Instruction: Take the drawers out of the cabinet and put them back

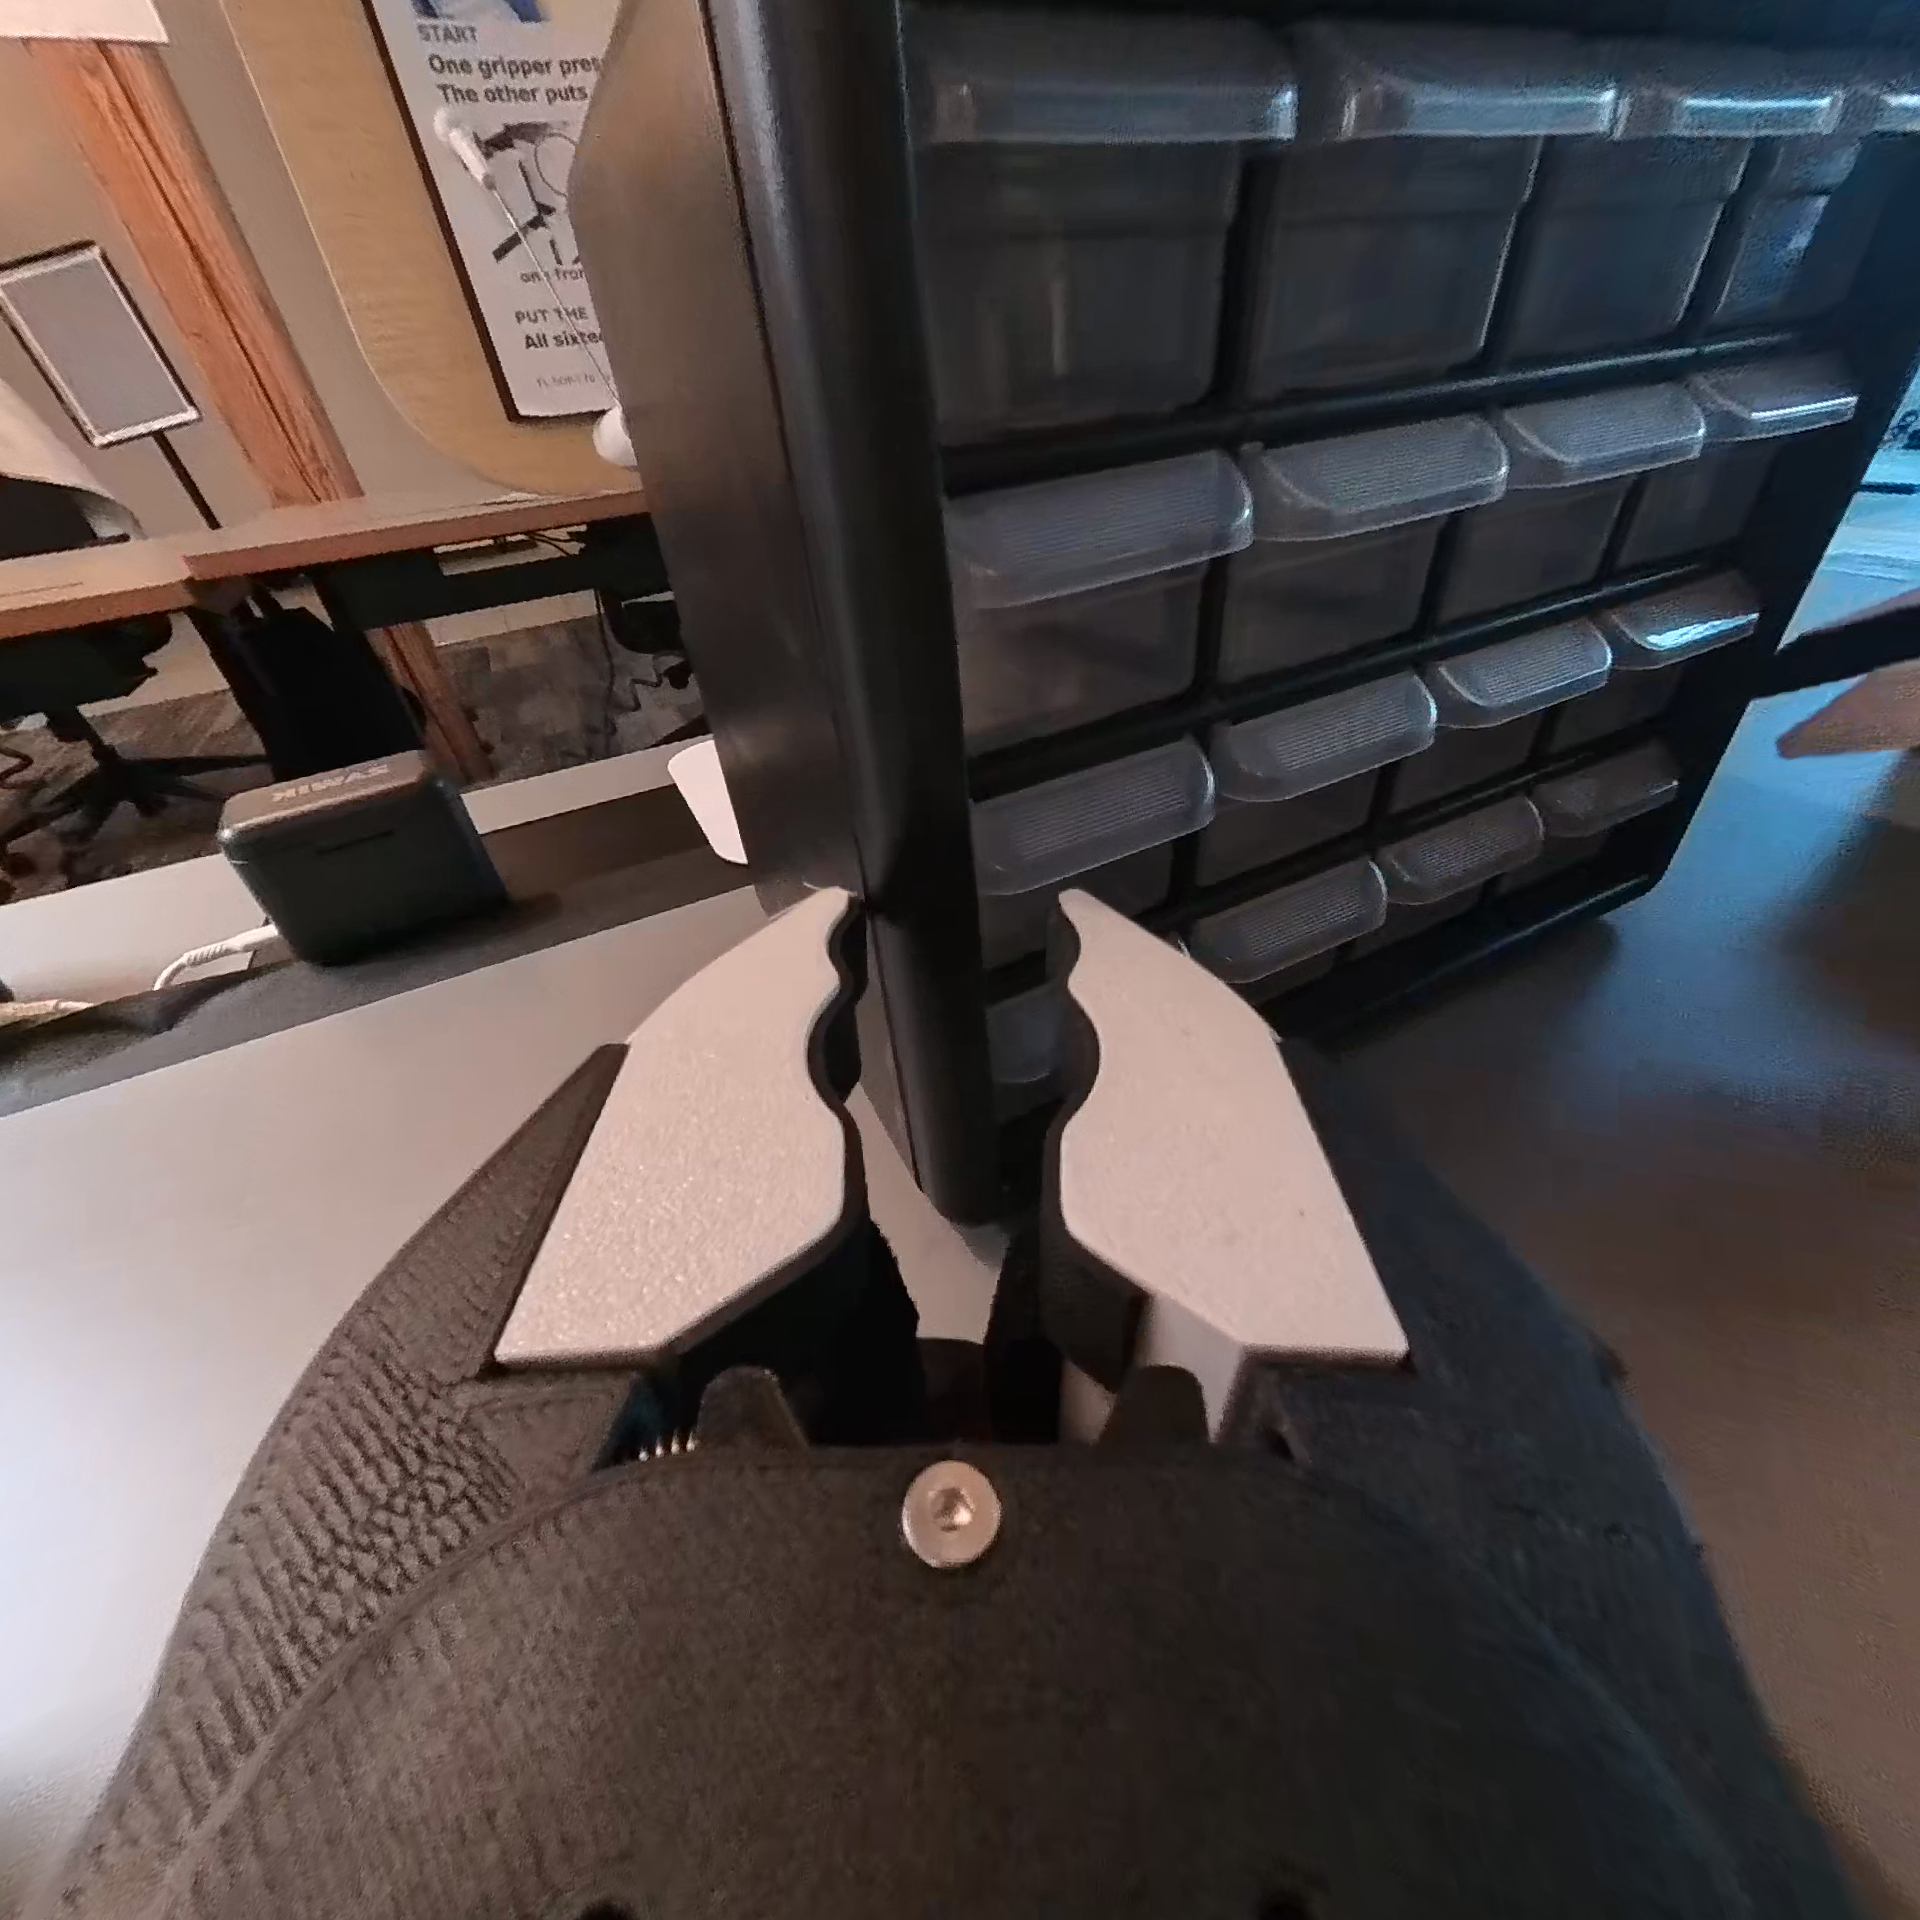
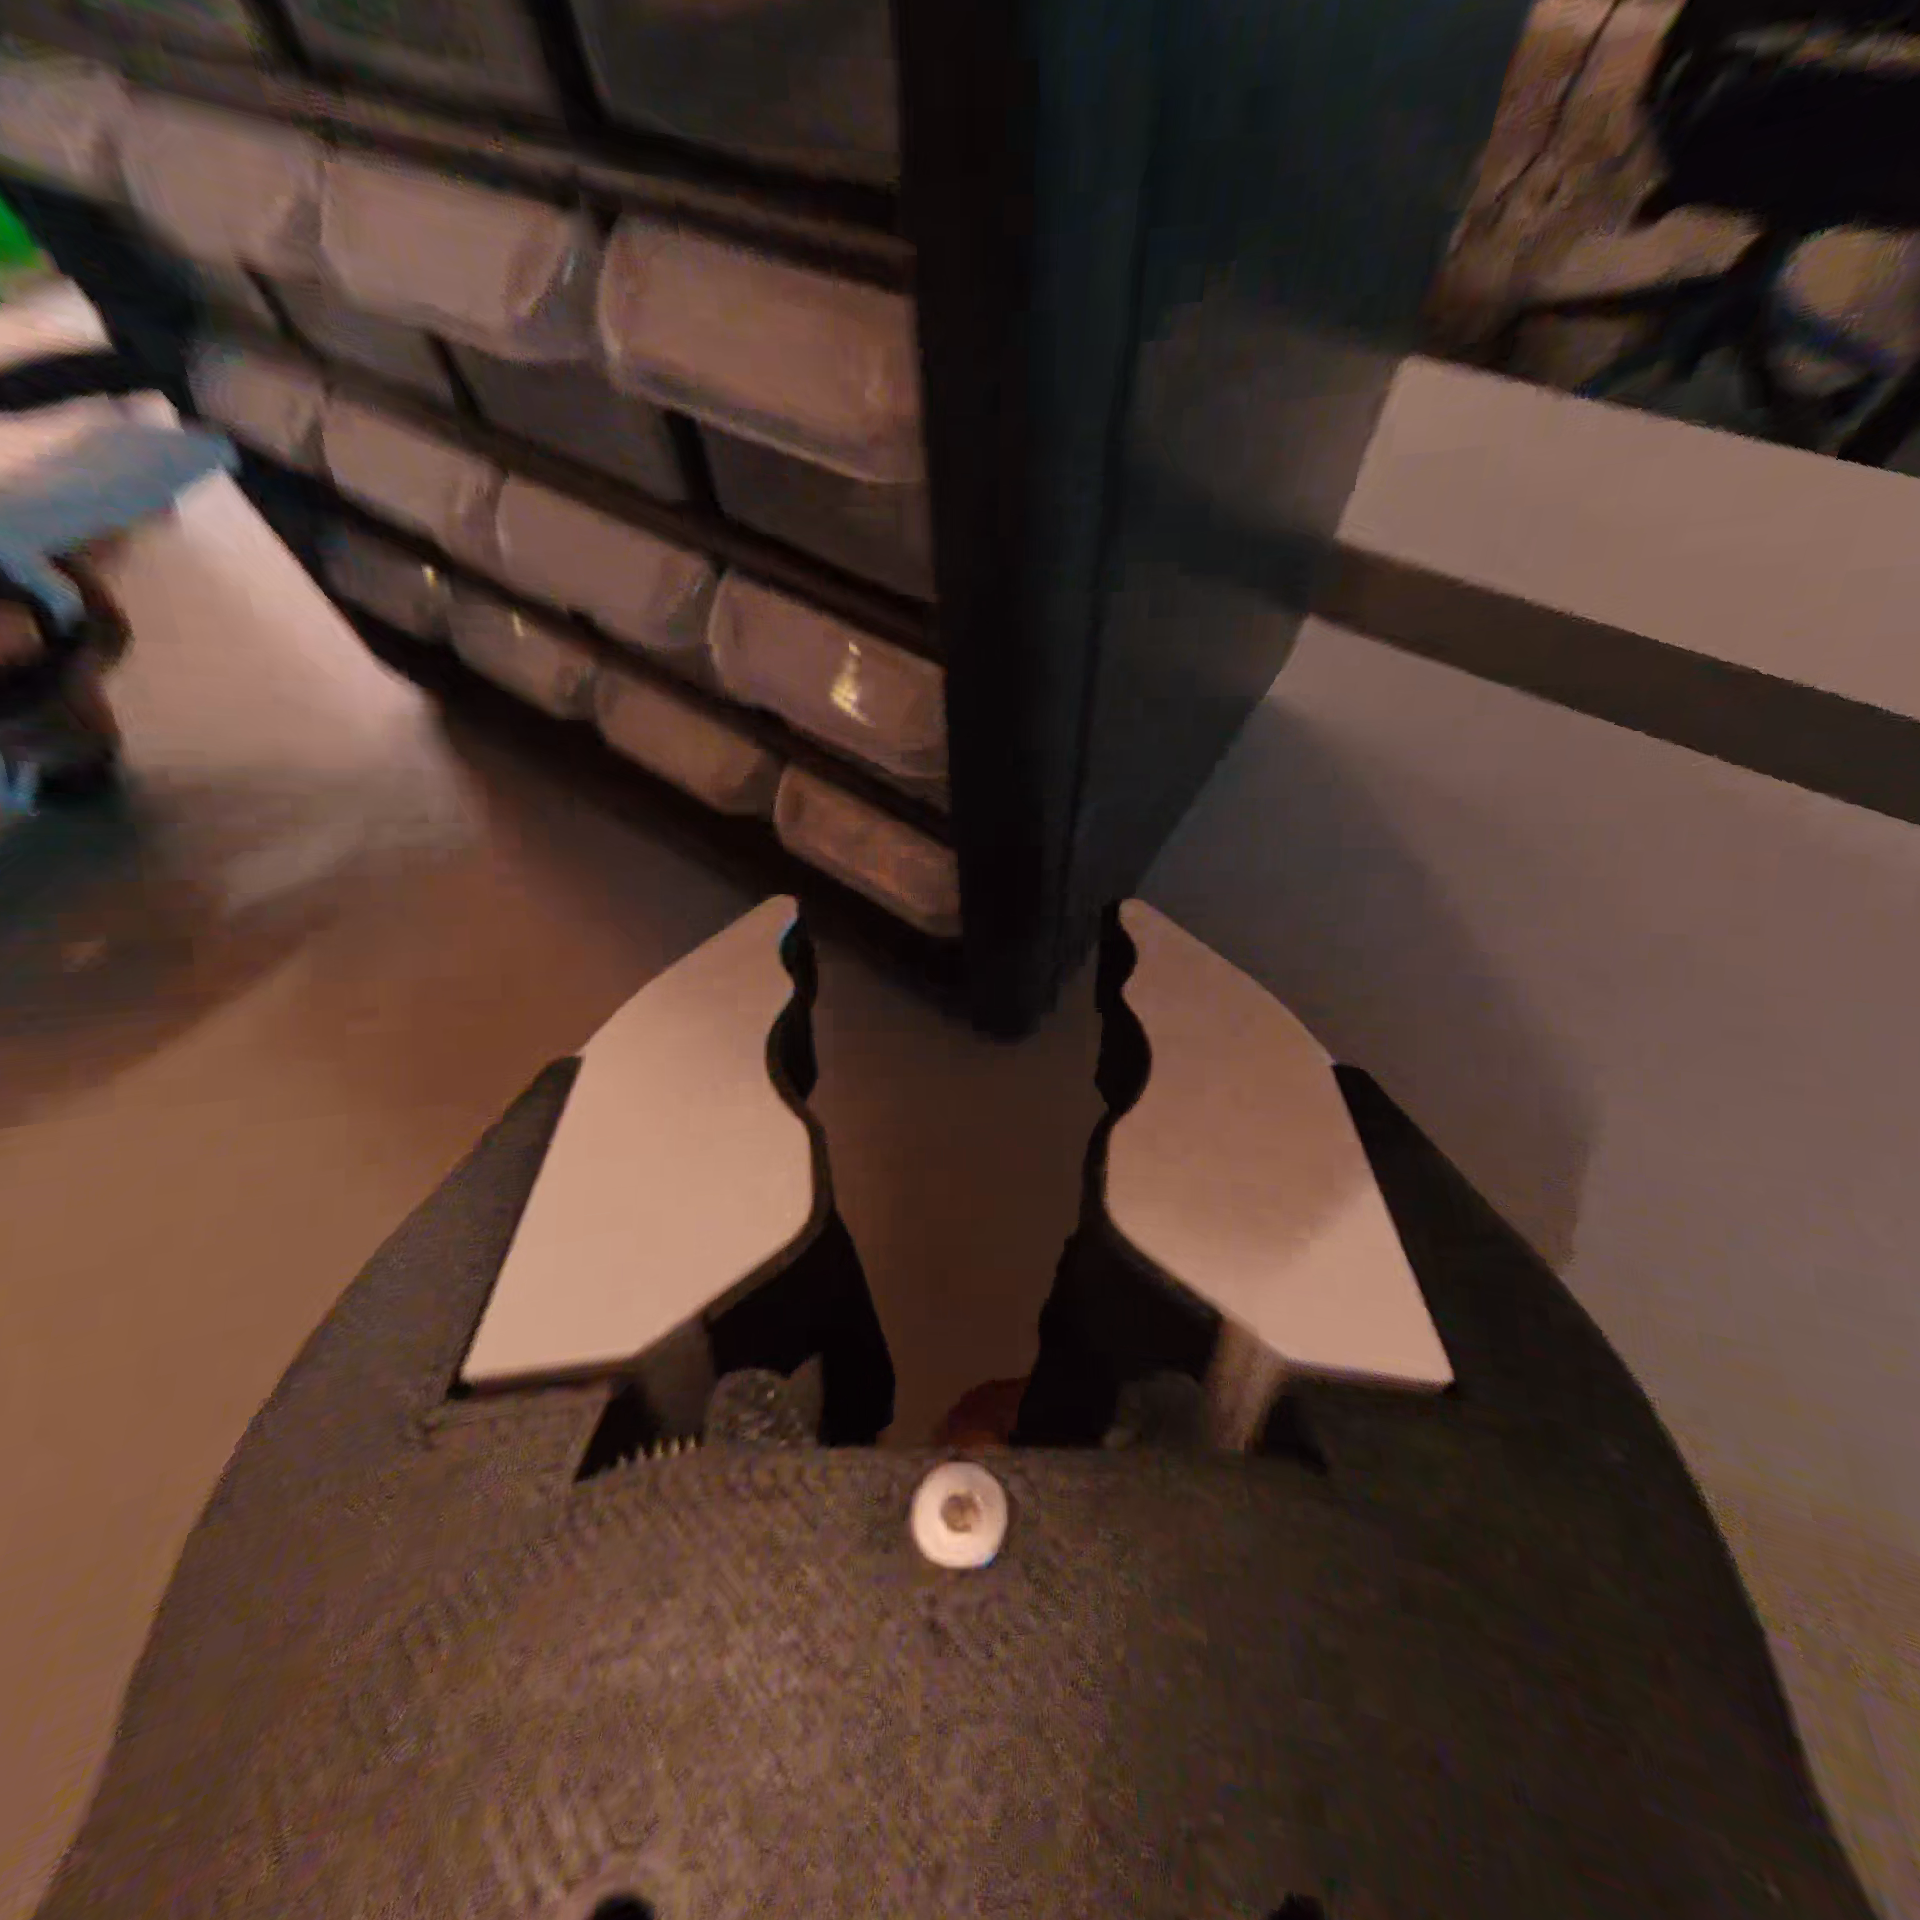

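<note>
A black cabinet (image 1: pixel 810 540) with several rows of clear drawers (image 1: pixel 1091 540) stands on the grey table (image 1: pixel 260 1195). All the drawers I can see sit in their slots. My left gripper (image 1: pixel 956 914) straddles the cabinet's front left corner near the bottom. One finger presses the side wall and the other sits against the lowest left drawer. In the blurred right wrist view, my right gripper (image 2: pixel 956 914) is open around the cabinet's front right corner (image 2: pixel 1039 727). Its right fingertip (image 2: pixel 1143 935) is close to the side wall. Its left fingertip is apart from the drawers (image 2: pixel 758 343).
A dark box (image 1: pixel 353 862) with a white cable sits on the table left of the cabinet, and a white object (image 1: pixel 707 800) shows behind it. A poster (image 1: pixel 499 208), desks and chairs stand farther back. A blurred grey and black thing (image 2: pixel 94 488) is at the left of the right wrist view.
</note>
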The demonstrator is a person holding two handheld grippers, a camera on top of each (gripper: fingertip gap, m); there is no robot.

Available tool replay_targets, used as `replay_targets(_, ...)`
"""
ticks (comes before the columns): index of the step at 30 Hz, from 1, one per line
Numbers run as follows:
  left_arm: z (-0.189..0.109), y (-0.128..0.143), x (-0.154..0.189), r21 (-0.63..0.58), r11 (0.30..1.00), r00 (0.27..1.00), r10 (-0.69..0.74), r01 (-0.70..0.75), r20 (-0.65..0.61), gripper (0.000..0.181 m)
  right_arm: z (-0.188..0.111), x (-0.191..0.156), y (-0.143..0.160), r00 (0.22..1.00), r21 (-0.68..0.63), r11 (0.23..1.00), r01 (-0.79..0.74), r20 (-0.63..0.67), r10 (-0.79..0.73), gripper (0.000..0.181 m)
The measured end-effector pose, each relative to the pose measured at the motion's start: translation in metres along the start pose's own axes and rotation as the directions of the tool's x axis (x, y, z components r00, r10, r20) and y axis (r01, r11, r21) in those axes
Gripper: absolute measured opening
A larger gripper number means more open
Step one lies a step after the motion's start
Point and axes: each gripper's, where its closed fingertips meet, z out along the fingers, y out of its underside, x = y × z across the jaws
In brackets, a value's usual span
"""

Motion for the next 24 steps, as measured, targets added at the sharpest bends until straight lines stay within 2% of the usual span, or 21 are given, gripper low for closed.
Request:
replay_targets(2,0.001,0.003,0.0,-0.025,1.0,1.0,0.012,-0.011,0.007,0.033,0.005,0.004,-0.001,0.997,0.109,0.991,-0.072,-0.008,0.074,0.048)
replay_targets(3,0.002,0.006,0.0,-0.047,0.999,1.0,0.024,-0.024,0.013,0.033,0.007,0.007,-0.001,0.998,0.123,0.99,-0.065,-0.02,0.068,0.046)
replay_targets(6,0.005,0.014,-0.002,-0.113,0.991,0.997,0.072,-0.067,0.037,0.032,0.008,0.015,-0.003,0.994,0.199,0.98,0.026,-0.107,-0.004,0.03)
replay_targets(8,0.006,0.015,-0.006,-0.117,0.988,0.992,0.105,-0.096,0.071,0.023,0.006,0.01,-0.007,0.992,0.219,0.973,0.078,-0.115,-0.054,0.02)
replay_targets(12,0.006,0.014,-0.006,-0.114,0.986,0.988,0.133,-0.125,0.072,0.023,0.006,0.01,-0.007,0.97,0.198,0.966,0.167,-0.206,-0.125,0.019)
replay_targets(24,0.001,0.014,-0.005,-0.105,0.979,0.981,0.182,-0.174,0.066,0.023,0.001,0.005,-0.003,0.976,0.185,0.969,0.166,-0.172,-0.135,0.019)
